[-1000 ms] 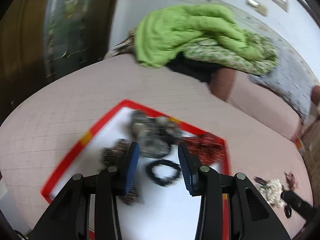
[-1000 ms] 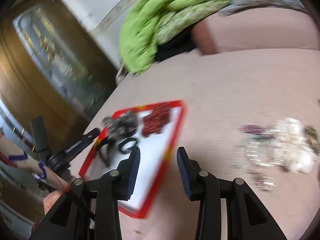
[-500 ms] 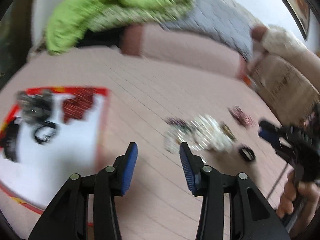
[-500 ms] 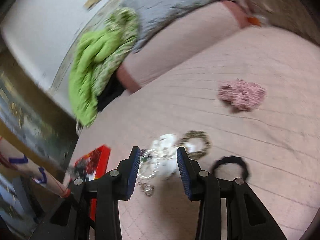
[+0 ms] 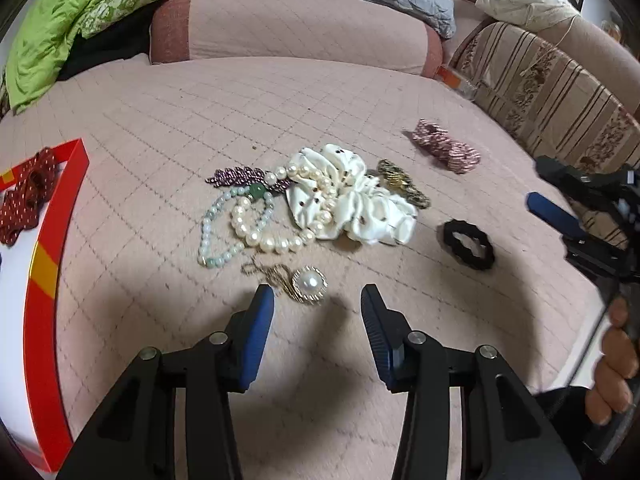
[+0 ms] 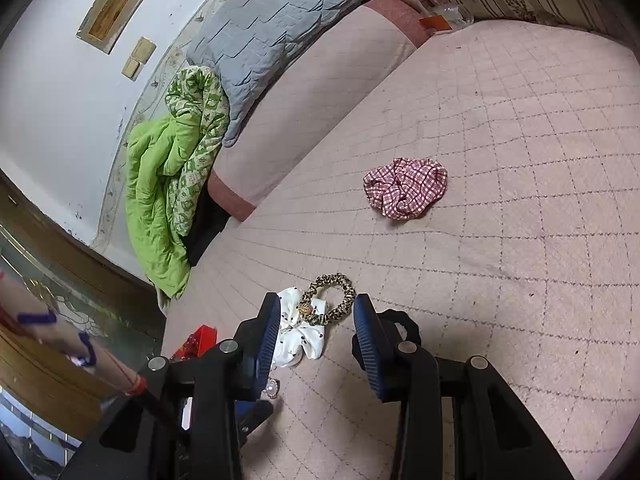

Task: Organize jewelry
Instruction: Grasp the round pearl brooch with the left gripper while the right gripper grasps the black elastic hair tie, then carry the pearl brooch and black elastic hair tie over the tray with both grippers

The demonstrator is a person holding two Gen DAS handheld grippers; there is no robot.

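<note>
Jewelry lies heaped on a quilted pink bed as sorting gets under way. Far left of the left gripper (image 5: 316, 308), a red-rimmed tray (image 5: 42, 280) already holds a red dotted scrunchie (image 5: 26, 200), apparently the collecting spot. Just ahead of the empty, parted jaws sits a pearl brooch (image 5: 309, 283), seemingly the next pick, the jaws standing wide enough to straddle it. Beyond it tangle a pale bead bracelet (image 5: 216, 232) and a pearl necklace (image 5: 276, 216), draped over a white scrunchie (image 5: 352, 200). To the right rest a leopard-print hair tie (image 5: 402, 184), a black hair tie (image 5: 468, 243) and a checked scrunchie (image 5: 446, 148). The right gripper (image 6: 316, 320) hovers with jaws parted and empty, the leopard-print tie framed between them.
</note>
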